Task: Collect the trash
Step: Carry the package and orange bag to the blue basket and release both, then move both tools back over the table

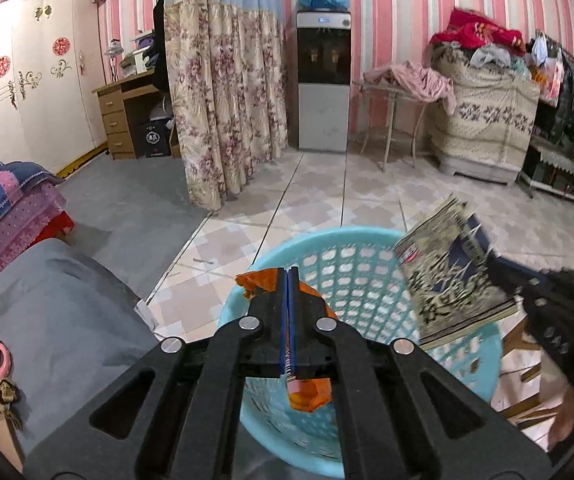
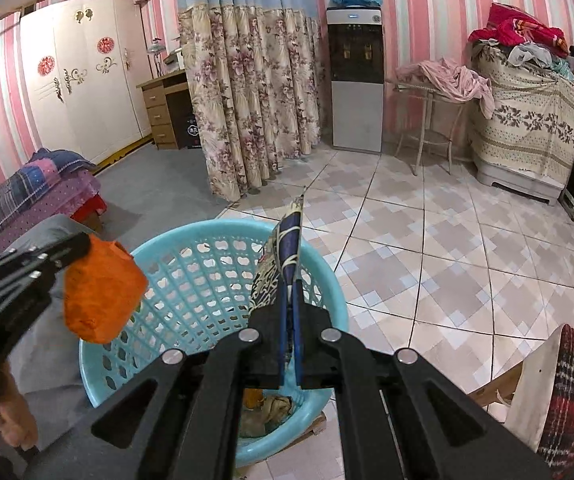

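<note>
Both hand-held grippers over the basket (image 1: 367, 240).
Left (image 1: 289, 276) pinched an orange wrapper (image 1: 311, 394), right (image 2: 291, 280) a patterned packet (image 2: 267, 280); I'd release well inside the rim.

You are looking at the basket (image 2: 211, 280) sitting low in the frame's centre on the floor (image 2: 447, 248), the left gripper (image 1: 289, 276) hanging over its left rim with a wrapper (image 2: 103, 292), the right gripper (image 2: 291, 280) over its right rim with a packet (image 1: 451, 272).
</note>
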{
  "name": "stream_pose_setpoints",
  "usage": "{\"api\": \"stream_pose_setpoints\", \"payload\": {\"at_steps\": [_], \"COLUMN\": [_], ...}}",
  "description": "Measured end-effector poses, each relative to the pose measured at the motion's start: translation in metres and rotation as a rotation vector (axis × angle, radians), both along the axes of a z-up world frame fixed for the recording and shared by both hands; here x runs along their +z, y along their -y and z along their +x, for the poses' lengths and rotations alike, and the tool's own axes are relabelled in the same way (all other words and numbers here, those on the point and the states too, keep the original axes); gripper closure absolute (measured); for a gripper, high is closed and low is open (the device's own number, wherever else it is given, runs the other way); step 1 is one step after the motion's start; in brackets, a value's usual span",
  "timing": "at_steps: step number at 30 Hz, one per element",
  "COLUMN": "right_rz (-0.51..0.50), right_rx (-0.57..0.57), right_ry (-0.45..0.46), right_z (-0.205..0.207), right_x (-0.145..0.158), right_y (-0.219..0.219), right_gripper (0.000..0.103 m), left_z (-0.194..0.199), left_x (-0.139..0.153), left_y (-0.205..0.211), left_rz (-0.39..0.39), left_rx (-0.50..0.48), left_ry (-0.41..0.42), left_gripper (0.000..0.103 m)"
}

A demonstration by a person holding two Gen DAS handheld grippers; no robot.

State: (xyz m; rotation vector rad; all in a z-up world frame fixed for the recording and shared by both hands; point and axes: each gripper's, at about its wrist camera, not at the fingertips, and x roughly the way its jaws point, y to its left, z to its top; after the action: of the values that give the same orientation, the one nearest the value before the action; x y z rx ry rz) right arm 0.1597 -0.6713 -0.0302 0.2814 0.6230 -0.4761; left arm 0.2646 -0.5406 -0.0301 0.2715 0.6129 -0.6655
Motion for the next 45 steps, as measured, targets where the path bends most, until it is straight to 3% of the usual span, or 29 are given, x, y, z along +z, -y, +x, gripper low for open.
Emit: {"api": "stream_pose_setpoints", "payload": {"at_steps": [2,4,8,10,13,23,24,25,27,29,31,34,36,45], "right_rz": [0.008,0.012,0.013,0.017,0.019,0.013,0.017,0.021,0.019,0.017,0.021,0.001,-0.043,-0.088], "right_rx": [-0.005,-0.008,-0.01,-0.011,-0.013,-0.009,-0.003,0.0,0.0,-0.004,-0.006,-0.01,-0.023,-0.025], "right_ry": [0.003,0.004,0.002,0.005,0.006,-0.01,-0.014,-0.017,-0.017,-0.023,-0.005,0.011,0.013,0.01], "right_z": [0.0,0.0,0.001,0.001,0.004,0.027,0.029,0.031,0.033,0.035,0.036,0.036,0.038,0.044], "right_x": [-0.001,0.0,-0.001,-0.001,-0.003,-0.011,-0.013,-0.015,-0.017,-0.018,-0.017,-0.011,-0.008,-0.001], "right_y": [0.001,0.0,-0.003,-0.002,-0.006,-0.033,-0.035,-0.037,-0.041,-0.044,-0.049,-0.054,-0.062,-0.084], "right_gripper": [0.1,0.1,0.1,0.1,0.1,0.096,0.086,0.069,0.053,0.043,0.024,0.012,0.007,0.006], "left_z": [0.005,0.009,0.015,0.019,0.02,0.015,0.014,0.013,0.012,0.012,0.011,0.009,0.008,0.001], "left_x": [-0.003,-0.003,0.001,0.005,0.013,0.033,0.035,0.036,0.039,0.042,0.043,0.045,0.043,0.049], "left_y": [-0.002,-0.007,-0.027,-0.039,-0.058,-0.103,-0.107,-0.111,-0.12,-0.128,-0.134,-0.145,-0.153,-0.191], "left_rz": [0.019,0.024,0.011,0.003,-0.021,-0.05,-0.053,-0.055,-0.067,-0.082,-0.085,-0.082,-0.087,-0.101], "left_rx": [0.012,0.033,0.081,0.116,0.146,0.214,0.219,0.224,0.236,0.243,0.251,0.274,0.284,0.349], "left_ry": [-0.006,0.002,0.013,0.018,0.029,0.064,0.069,0.071,0.07,0.063,0.064,0.08,0.074,0.094], "left_gripper": [0.091,0.053,0.039,0.025,0.018,0.012,0.011,0.01,0.01,0.01,0.01,0.008,0.008,0.006]}}
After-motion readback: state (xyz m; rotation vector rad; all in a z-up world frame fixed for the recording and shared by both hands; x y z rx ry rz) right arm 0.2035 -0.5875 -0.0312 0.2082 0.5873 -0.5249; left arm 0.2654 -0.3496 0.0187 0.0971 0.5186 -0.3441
